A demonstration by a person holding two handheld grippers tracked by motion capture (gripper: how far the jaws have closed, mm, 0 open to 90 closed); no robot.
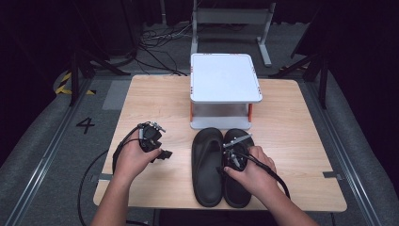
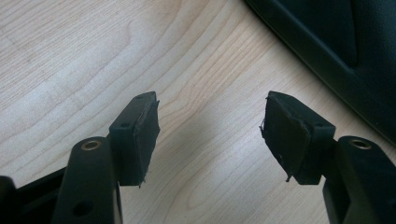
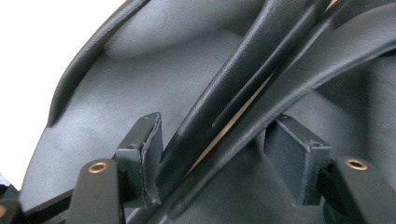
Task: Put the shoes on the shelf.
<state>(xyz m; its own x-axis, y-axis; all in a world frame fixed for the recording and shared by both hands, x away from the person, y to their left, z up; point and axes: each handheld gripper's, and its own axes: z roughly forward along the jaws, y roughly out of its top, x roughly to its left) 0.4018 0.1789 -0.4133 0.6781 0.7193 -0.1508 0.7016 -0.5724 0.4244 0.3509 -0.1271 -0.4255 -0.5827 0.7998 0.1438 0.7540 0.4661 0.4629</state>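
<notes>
- The right gripper hangs over the right-hand slipper, held in the person's right hand at the near edge of the worktop.
- In the right gripper view its jaws straddle the inner edges of both slippers, where two smooth, rounded black rubber rims meet with a thin sliver of pale wood between them. The left pad lies against the rim and the right pad stands just off it, so the jaws are apart and clamp nothing.
- The pair of black slippers lies side by side, touching, toes pointing away, each a long oval with a matt, finely grained footbed; the left-hand slipper lies bare.
- The left gripper rests low over bare wood just left of the slippers, its jaws apart with nothing between the flat dark pads.
- The worktop is light wood with wavy grain.
- Just beyond the toes stands a white rectangular shelf with rounded corners on orange-red posts.
</notes>
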